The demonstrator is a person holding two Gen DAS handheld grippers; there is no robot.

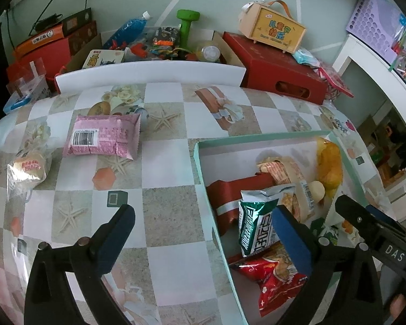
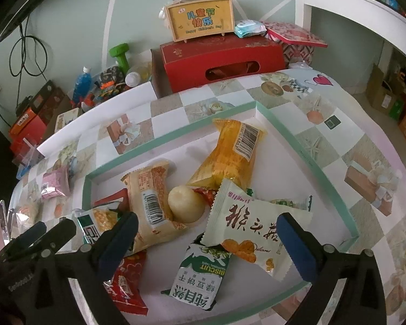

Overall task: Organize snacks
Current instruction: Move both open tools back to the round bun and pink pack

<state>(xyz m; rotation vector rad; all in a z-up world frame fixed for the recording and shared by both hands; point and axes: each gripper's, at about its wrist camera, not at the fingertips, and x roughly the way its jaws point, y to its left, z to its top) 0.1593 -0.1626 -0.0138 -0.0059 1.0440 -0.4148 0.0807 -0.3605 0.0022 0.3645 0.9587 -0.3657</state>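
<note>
A shallow mint-rimmed box [image 1: 257, 137] [image 2: 305, 146] on the checked tablecloth holds several snack packs: a green-white pack [image 1: 254, 227], a red pack [image 1: 273, 279], a yellow pack [image 2: 230, 154], a cream pack with red characters [image 2: 254, 227], a green biscuit pack [image 2: 200, 279] and a round bun [image 2: 185, 203]. A pink pack [image 1: 105, 138] and a clear-wrapped bun [image 1: 27, 168] lie on the table to the left, outside the box. My left gripper [image 1: 203, 233] is open and empty over the box's left rim. My right gripper [image 2: 207, 239] is open above the cream pack.
A red carton [image 1: 278, 67] with a yellow carry box [image 1: 273, 31] stands at the back. A white-edged bin of clutter with a blue bottle [image 1: 127, 29] and green dumbbell [image 1: 186, 24] is behind the table. A white shelf [image 1: 379, 62] stands at right.
</note>
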